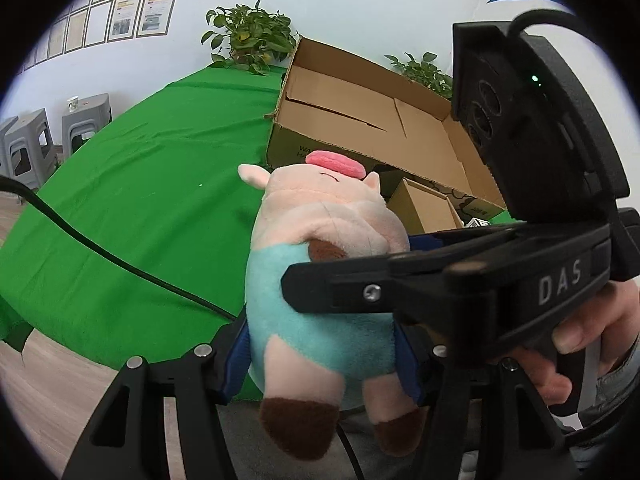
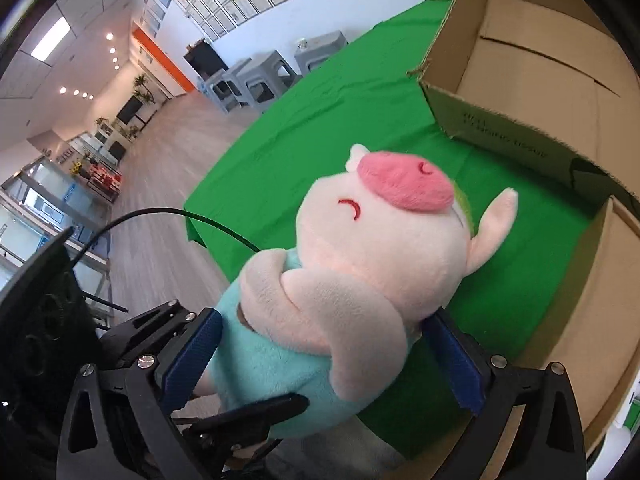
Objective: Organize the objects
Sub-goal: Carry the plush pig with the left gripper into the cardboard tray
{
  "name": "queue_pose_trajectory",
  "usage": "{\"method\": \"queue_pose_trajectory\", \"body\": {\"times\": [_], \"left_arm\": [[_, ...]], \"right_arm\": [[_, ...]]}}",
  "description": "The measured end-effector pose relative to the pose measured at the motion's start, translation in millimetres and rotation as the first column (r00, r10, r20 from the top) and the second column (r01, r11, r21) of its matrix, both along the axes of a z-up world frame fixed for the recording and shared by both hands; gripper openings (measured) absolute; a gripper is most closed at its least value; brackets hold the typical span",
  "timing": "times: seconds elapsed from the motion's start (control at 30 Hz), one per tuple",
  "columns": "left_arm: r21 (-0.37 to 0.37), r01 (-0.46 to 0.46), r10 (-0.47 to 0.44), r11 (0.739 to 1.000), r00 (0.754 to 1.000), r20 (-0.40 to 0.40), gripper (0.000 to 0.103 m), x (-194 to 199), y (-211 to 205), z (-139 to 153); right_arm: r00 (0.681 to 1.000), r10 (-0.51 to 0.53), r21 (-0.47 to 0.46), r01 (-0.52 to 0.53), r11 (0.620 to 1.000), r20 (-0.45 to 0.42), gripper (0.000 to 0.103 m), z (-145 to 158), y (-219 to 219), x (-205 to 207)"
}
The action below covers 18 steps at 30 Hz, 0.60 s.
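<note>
A plush pig [image 1: 320, 280] with a pink snout, teal shirt and brown hooves is held in the air over the near edge of the green table. My left gripper [image 1: 320, 344] is shut on its teal body, blue pads on both sides. My right gripper [image 2: 320, 354] is also shut on the pig [image 2: 360, 264], its pads pressing the body from left and right. The right gripper's black body crosses the left wrist view [image 1: 500, 272]. A large open cardboard box [image 1: 380, 120] lies beyond the pig and also shows in the right wrist view [image 2: 540, 80].
A green cloth [image 1: 140, 208] covers the table. A smaller cardboard box [image 1: 424, 204] sits near the big one, and shows at the right [image 2: 592, 312]. Potted plants [image 1: 252, 36] stand at the table's far edge. Grey stools [image 1: 84, 120] stand beyond the table. A black cable [image 1: 100, 248] crosses the cloth.
</note>
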<state>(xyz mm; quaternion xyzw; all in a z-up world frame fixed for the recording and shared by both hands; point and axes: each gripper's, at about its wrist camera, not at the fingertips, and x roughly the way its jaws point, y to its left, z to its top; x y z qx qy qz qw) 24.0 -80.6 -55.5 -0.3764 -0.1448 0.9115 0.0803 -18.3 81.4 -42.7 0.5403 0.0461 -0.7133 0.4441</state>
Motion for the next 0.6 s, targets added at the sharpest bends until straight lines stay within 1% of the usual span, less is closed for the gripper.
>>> {"method": "queue_pose_trajectory", "body": {"times": [0.07, 0.13, 0.23, 0.3, 0.37, 0.43, 0.6], "left_arm": [[-0.004, 0.002, -0.002, 1.000, 1.000, -0.006, 0.059, -2, 1, 2], [-0.016, 0.006, -0.006, 1.000, 1.000, -0.016, 0.058, -5, 6, 6], [-0.043, 0.013, -0.015, 0.999, 0.999, -0.047, 0.058, -5, 11, 15], [-0.058, 0.019, -0.024, 0.998, 0.996, -0.086, 0.058, -5, 18, 26], [-0.082, 0.027, -0.038, 0.996, 0.990, -0.134, 0.058, -11, 23, 42], [-0.102, 0.033, -0.051, 0.994, 0.984, -0.173, 0.058, -18, 29, 54], [-0.137, 0.043, -0.080, 0.990, 0.957, -0.280, 0.058, -39, 47, 90]], "right_arm": [[1.000, -0.001, -0.002, 0.001, 1.000, -0.007, 0.095, 0, 1, 2], [1.000, -0.003, -0.013, 0.003, 1.000, -0.018, 0.085, 2, 4, 2], [0.999, -0.022, -0.051, 0.020, 0.998, -0.037, 0.077, 9, 15, 2], [0.996, -0.039, -0.080, 0.033, 0.996, -0.075, 0.074, 19, 22, 4], [0.989, -0.063, -0.121, 0.047, 0.991, -0.135, 0.072, 37, 33, 2], [0.981, -0.086, -0.155, 0.059, 0.986, -0.176, 0.071, 54, 43, -2], [0.944, -0.150, -0.221, 0.085, 0.971, -0.294, 0.071, 103, 67, -13]]}}
